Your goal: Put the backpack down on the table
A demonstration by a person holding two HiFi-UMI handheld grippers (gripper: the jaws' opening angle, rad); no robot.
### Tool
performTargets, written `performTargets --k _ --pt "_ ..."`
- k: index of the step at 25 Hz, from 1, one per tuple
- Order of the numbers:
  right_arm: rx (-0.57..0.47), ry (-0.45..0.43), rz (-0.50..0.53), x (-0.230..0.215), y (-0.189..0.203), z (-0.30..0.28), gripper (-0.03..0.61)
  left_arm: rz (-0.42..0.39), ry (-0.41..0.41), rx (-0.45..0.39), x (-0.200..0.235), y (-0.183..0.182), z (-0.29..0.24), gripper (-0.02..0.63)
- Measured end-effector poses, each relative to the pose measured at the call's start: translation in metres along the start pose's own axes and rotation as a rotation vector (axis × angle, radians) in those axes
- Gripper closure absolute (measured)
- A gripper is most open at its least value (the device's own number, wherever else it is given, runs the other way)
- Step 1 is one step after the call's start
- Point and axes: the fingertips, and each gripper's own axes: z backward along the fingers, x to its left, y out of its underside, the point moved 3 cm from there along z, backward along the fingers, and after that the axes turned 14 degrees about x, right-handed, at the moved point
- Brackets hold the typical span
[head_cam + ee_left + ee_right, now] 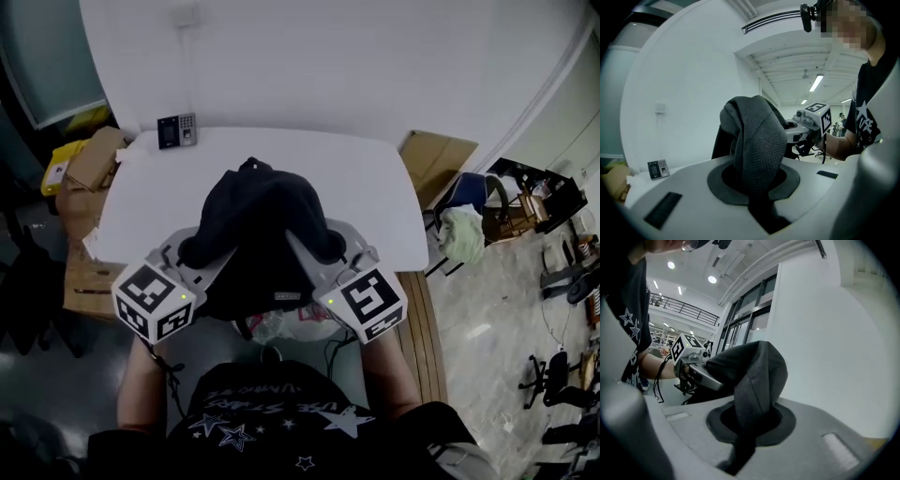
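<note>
Backpack (757, 380) fabric between clamped jaws

Likely keypad device (176, 130), cardboard box (437, 161)

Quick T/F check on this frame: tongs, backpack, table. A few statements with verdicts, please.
1. The left tongs and the right tongs are both shut on fabric of the backpack. True.
2. The backpack lies released on the table. False: both tongs hold it, over the table's near edge.
3. A small keypad device sits at the table's far left corner. True.
4. The tabletop is dark wood. False: it is white.
</note>
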Motion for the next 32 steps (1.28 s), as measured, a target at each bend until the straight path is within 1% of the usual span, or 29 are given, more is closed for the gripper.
performTargets --k 5,9,15,18,21,27,32 --pt "-0.004 -0.028 0.010 -0.023 0.001 -0.020 0.554 0.055 -0.047 0.000 0.020 -0.004 -0.017 0.563" --pt "-0.012 -0.050 -0.020 -0.034 0.005 -0.038 0.554 0.083 -0.053 0.008 0.035 -0.001 -0.027 0.563" --pt "0.008 -0.034 -0.053 -0.050 0.003 -0.073 0.554 0.062 0.000 0.033 0.076 -0.001 -0.042 0.563" --pt "0.036 -0.001 -0.065 -0.061 0.003 -0.092 0.554 0.054 0.040 0.036 0.099 -0.002 -0.051 0.563" --pt "0.041 0.024 -0.073 -0.074 -0.006 -0.111 0.554 0.044 0.070 0.033 0.125 -0.007 -0.060 0.563" --pt "0.066 0.079 -0.108 -0.104 -0.017 -0.156 0.554 0.008 0.114 0.029 0.181 -0.017 -0.082 0.562" --pt "0.093 0.117 -0.131 -0.126 -0.018 -0.185 0.554 -0.020 0.146 0.026 0.217 -0.022 -0.103 0.561"
